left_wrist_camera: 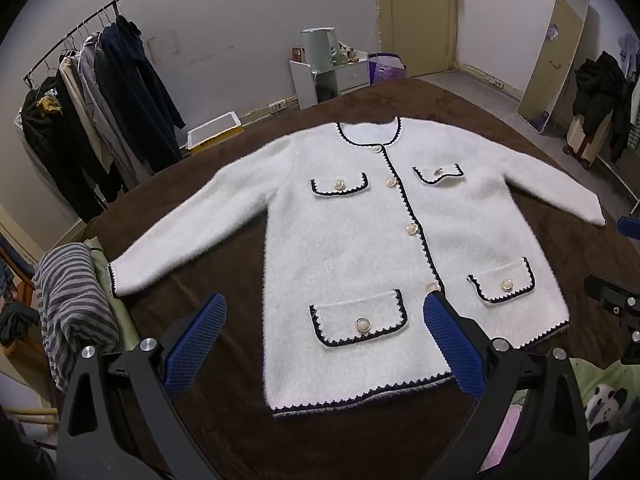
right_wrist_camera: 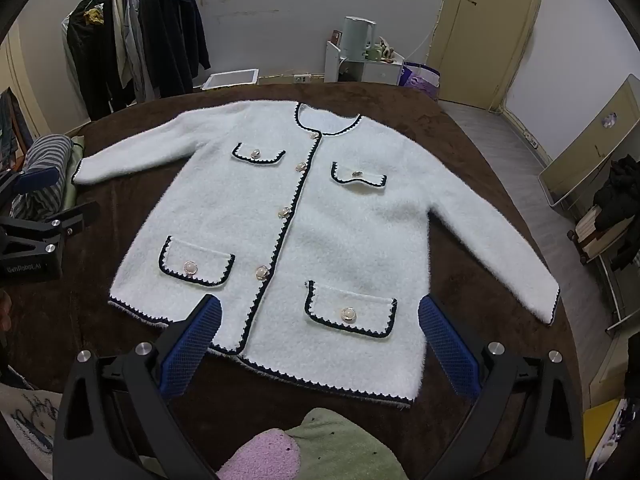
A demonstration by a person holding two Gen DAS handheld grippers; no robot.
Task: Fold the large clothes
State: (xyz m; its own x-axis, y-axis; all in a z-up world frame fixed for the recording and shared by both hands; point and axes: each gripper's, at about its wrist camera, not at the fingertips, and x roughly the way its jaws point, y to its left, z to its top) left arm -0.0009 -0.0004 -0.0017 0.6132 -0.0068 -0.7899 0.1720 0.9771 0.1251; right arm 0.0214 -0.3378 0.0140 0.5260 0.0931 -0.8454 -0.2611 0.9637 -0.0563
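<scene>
white fuzzy cardigan (left_wrist_camera: pixel 360 248) lies flat, front up and buttoned, spread on the brown blanket (left_wrist_camera: pixel 224 420) of the bed; both sleeves out to the sides and angled down toward the hem. no fold made yet, so judged as the very start: garment laid out, first fold pending.

left gripper (left_wrist_camera: pixel 324 340) hovers above the hem end, jaws wide apart, nothing between the pads; the lower left pocket (left_wrist_camera: pixel 358 318) shows in the gap. right gripper (right_wrist_camera: pixel 320 344) likewise over the hem on the other half, jaws wide apart and empty, not touching cloth.

next move, as judged: each gripper goes out to its own side, takes a sleeve cuff (right_wrist_camera: pixel 550 304) or shoulder edge, and brings the sleeve in across the body. pile is thick and soft; pinch needs to catch the full layer, not just fluff.
</scene>
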